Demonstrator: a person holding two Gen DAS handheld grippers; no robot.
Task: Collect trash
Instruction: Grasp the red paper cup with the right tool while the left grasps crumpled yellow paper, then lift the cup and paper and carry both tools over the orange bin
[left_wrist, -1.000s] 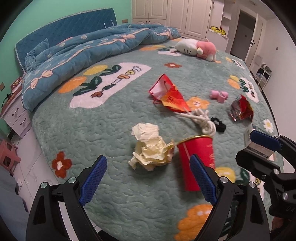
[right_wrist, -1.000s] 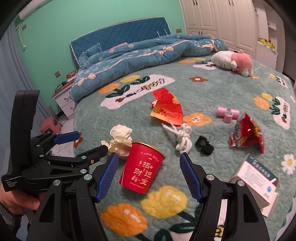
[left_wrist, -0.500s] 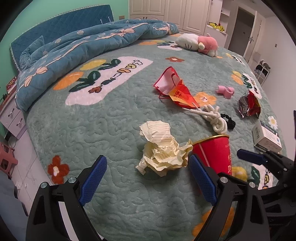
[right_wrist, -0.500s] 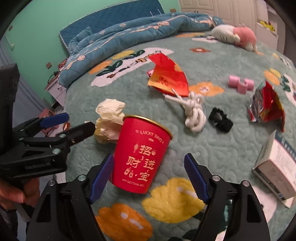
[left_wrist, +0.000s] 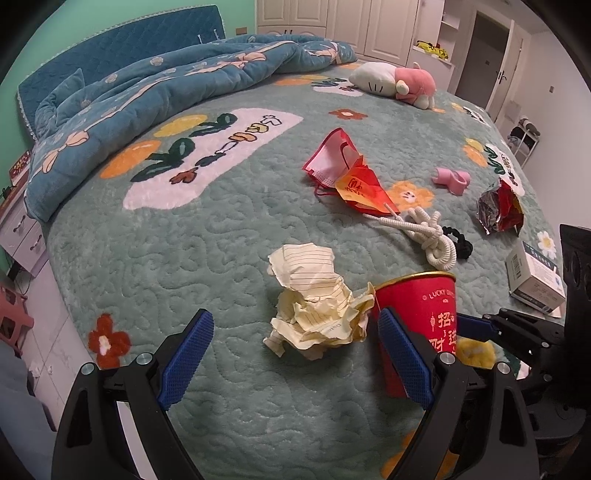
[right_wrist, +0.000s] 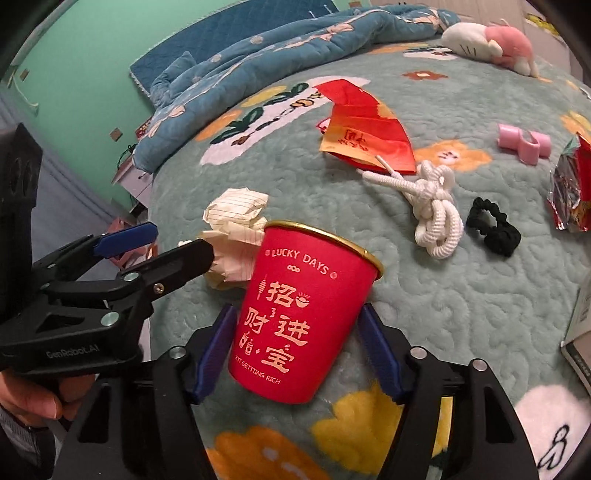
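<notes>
— What did we see from the left wrist?
— Our left gripper (left_wrist: 291, 354) had its fingers wide apart around the crumpled paper (left_wrist: 314, 306), near the bed's (left_wrist: 147, 258) left edge.
— And the right wrist?
— Our right gripper (right_wrist: 295, 354) was closing, its fingers flanking the red cup (right_wrist: 299, 314) without pressing it.

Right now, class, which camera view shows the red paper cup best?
The right wrist view: the red paper cup stands centred and whole, its print legible. The left wrist view shows only its upper part at the lower right, behind a finger of the left hand-held gripper.
</notes>
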